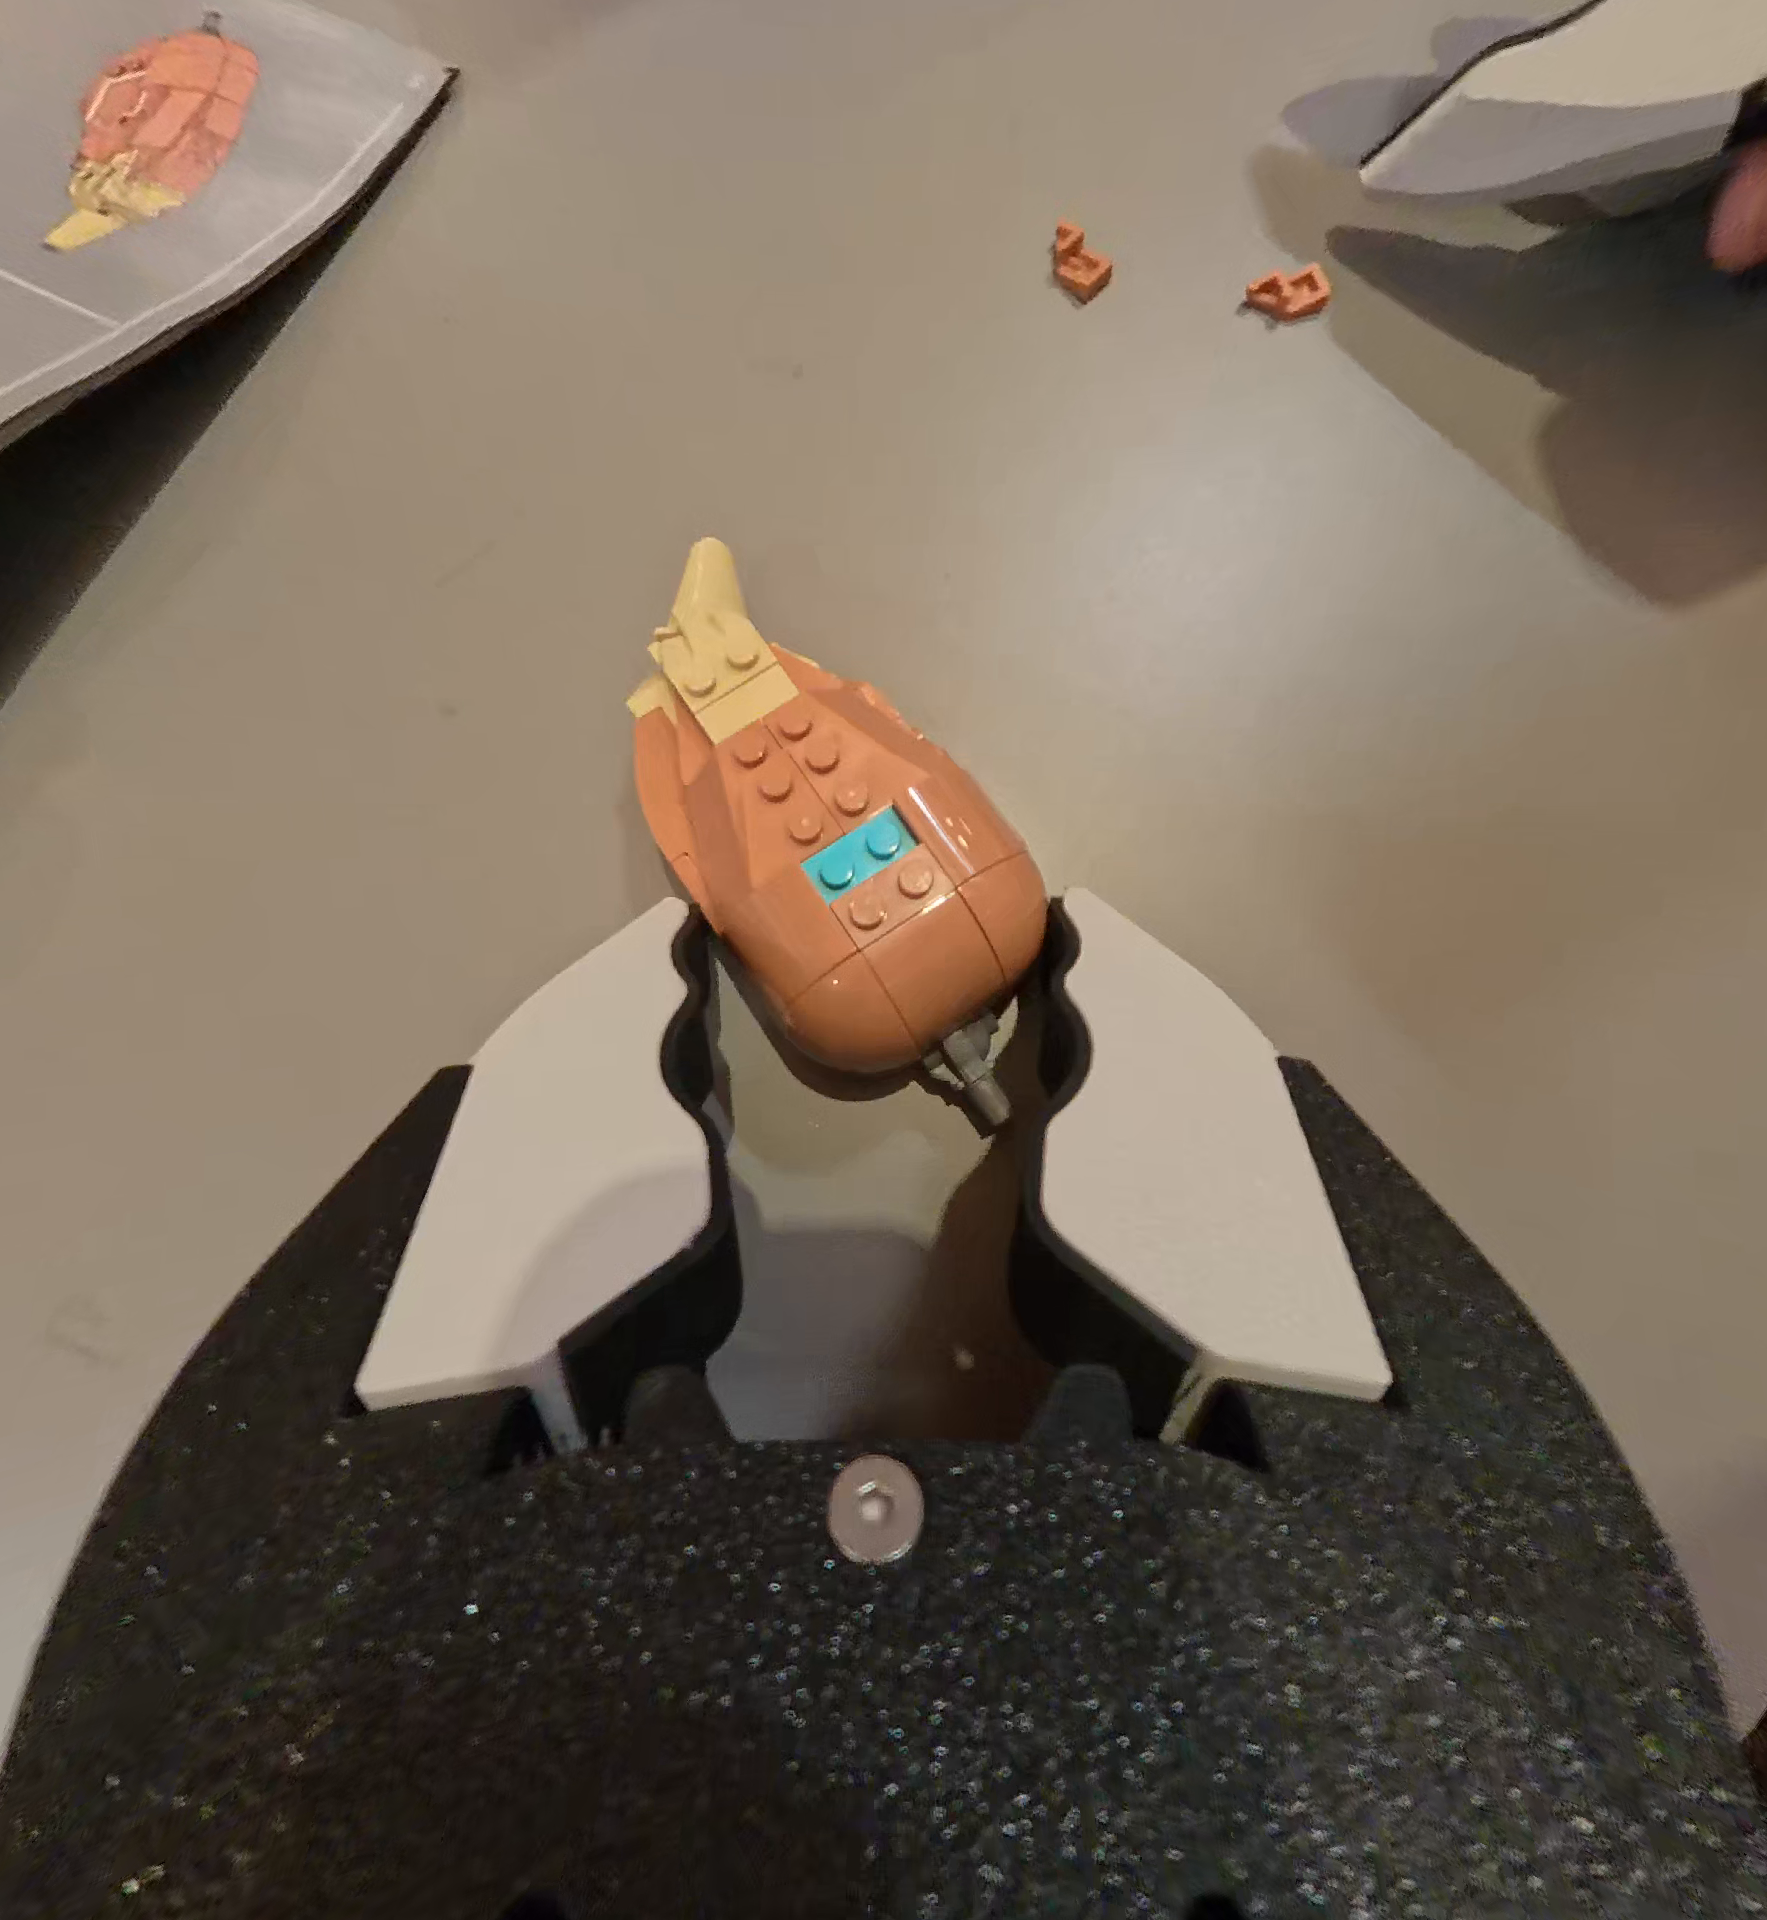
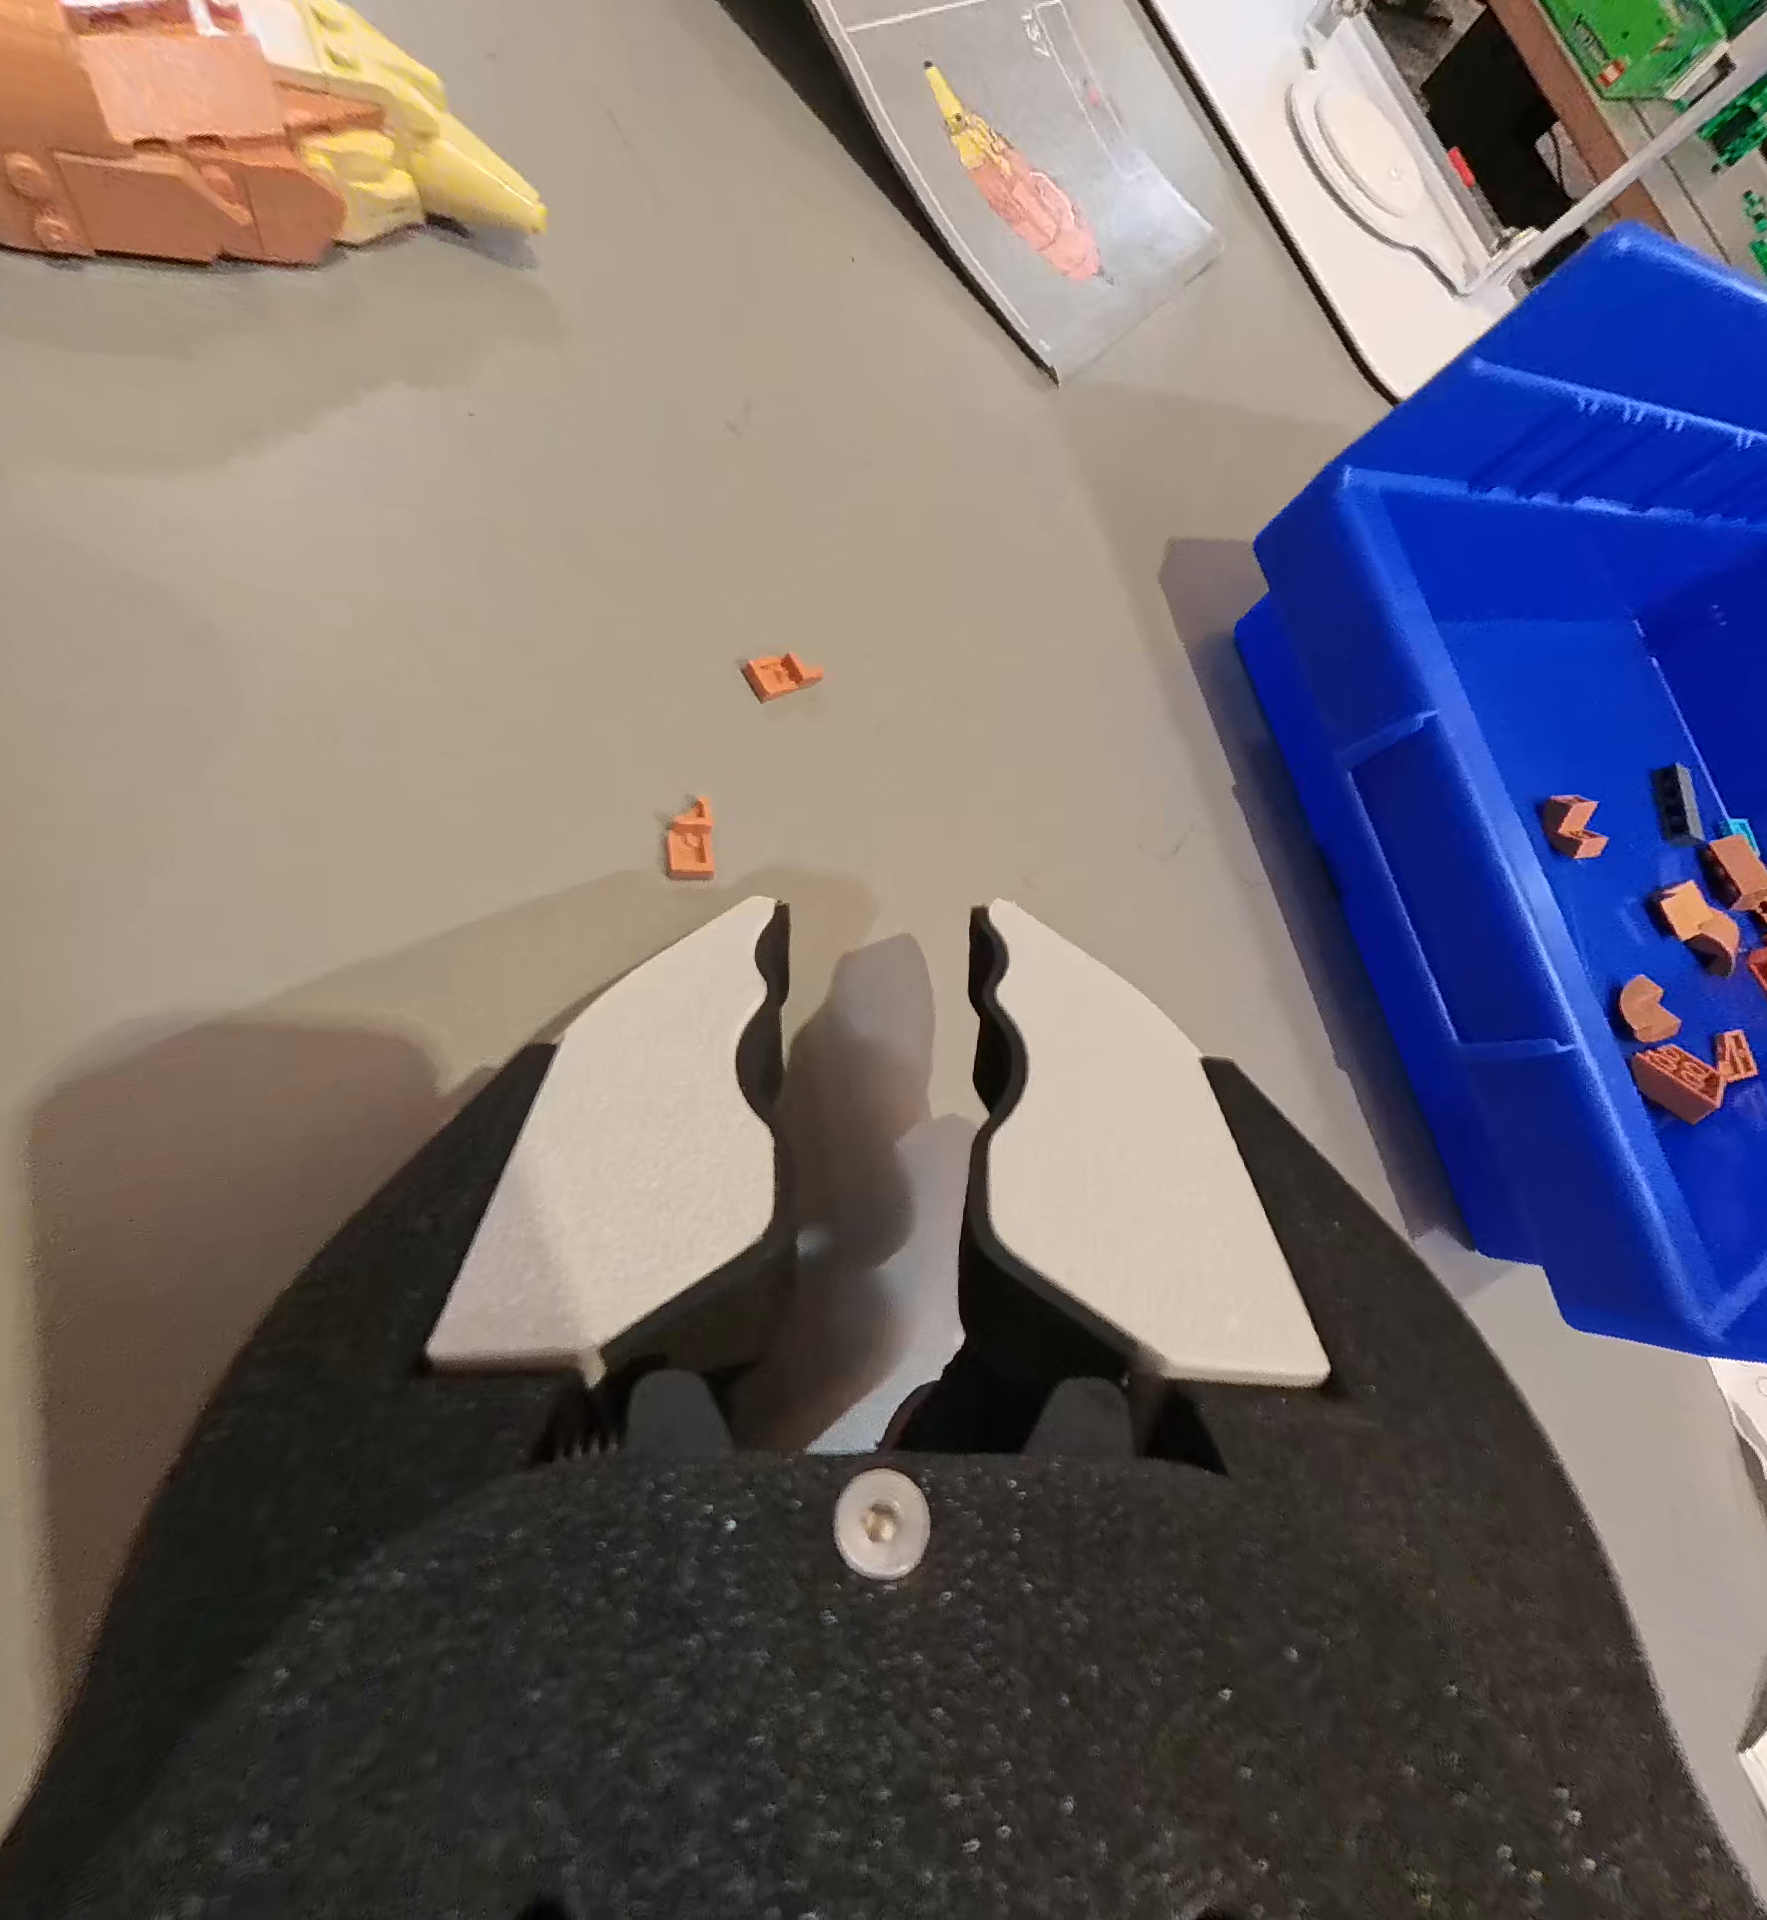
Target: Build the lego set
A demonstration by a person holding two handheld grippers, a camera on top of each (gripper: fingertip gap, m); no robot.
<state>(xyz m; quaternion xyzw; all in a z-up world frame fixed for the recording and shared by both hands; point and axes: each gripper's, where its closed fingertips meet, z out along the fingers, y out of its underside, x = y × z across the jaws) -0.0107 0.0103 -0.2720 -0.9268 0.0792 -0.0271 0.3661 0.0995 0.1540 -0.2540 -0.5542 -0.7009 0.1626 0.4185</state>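
The partly built Lego model point(image 1: 837, 852) is salmon-brown and rounded, with a tan pointed tip and a teal plate on top. My left gripper point(image 1: 874, 914) is shut on its wide end, tan tip pointing away. A grey pin sticks out near the right finger. The model also shows at the top left of the right wrist view point(image 2: 162, 166). Two small orange pieces point(image 2: 780, 675) point(image 2: 692, 844) lie on the grey table just ahead of my right gripper point(image 2: 877, 914), which is open and empty. They also show in the left wrist view point(image 1: 1081, 255) point(image 1: 1286, 288).
A blue bin point(image 2: 1398, 883) to the right holds several brown, red and dark loose bricks. The open instruction booklet point(image 2: 1024, 177) lies at the far side, and shows at the upper left of the left wrist view point(image 1: 131, 208). The right gripper point(image 1: 1544, 114) shows at the top right there.
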